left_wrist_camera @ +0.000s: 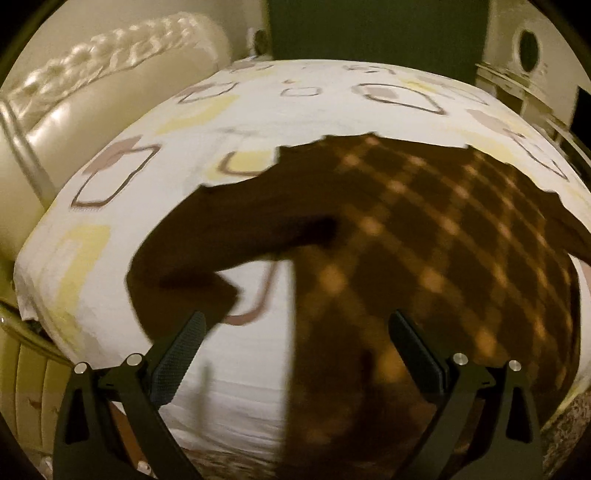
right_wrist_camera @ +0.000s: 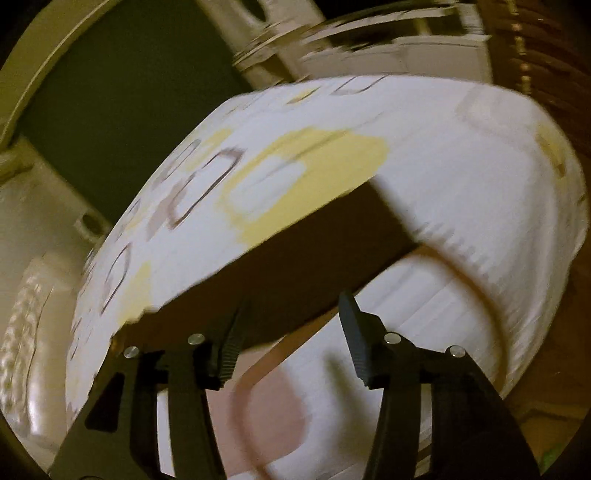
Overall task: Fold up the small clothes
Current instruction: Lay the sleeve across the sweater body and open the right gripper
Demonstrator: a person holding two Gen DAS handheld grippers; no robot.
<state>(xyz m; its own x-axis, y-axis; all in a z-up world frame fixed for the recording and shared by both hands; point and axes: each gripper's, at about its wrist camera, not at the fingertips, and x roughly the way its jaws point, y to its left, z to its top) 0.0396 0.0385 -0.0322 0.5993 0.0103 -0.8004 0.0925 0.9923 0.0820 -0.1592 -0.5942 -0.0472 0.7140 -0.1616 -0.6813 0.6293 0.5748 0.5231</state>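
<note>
A dark brown sweater [left_wrist_camera: 424,229] with a pale diamond pattern lies flat on a bed's white sheet [left_wrist_camera: 258,110] printed with yellow and brown squares. Its plain brown sleeve [left_wrist_camera: 207,236] reaches out to the left and bends toward me. My left gripper [left_wrist_camera: 297,316] hovers open over the sweater's left edge, with nothing between its fingers. In the blurred right wrist view, the other brown sleeve [right_wrist_camera: 295,251] runs as a slanted band across the sheet [right_wrist_camera: 461,166]. My right gripper [right_wrist_camera: 291,301] stands open at the sleeve's near edge, and its pads press on nothing.
A cream tufted headboard [left_wrist_camera: 92,85] borders the bed on the left. A dark green panel [left_wrist_camera: 376,33] and white furniture [left_wrist_camera: 517,74] stand beyond the far edge. A brown woven object [right_wrist_camera: 535,55] is at the upper right of the right wrist view.
</note>
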